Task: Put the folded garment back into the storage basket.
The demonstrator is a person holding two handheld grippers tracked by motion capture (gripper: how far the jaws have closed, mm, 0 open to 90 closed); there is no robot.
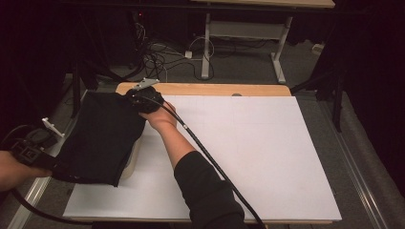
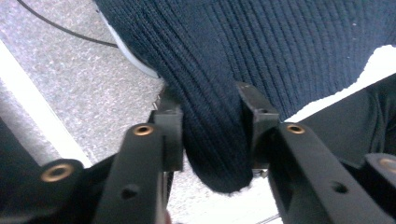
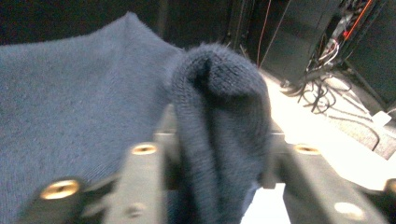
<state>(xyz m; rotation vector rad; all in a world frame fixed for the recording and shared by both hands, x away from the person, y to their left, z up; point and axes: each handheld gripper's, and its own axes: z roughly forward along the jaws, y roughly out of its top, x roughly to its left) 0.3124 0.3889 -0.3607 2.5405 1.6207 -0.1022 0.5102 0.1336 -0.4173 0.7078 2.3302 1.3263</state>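
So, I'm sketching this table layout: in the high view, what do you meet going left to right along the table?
Left gripper → dark knit garment → right gripper → bare white table sheet → grey floor strip at the table's right.

A pale wooden table [image 1: 224, 89] carries a large white rectangular sheet [image 1: 248, 152] covering most of its top. A dark navy ribbed knitted garment [image 1: 102, 138] lies folded over its left edge.
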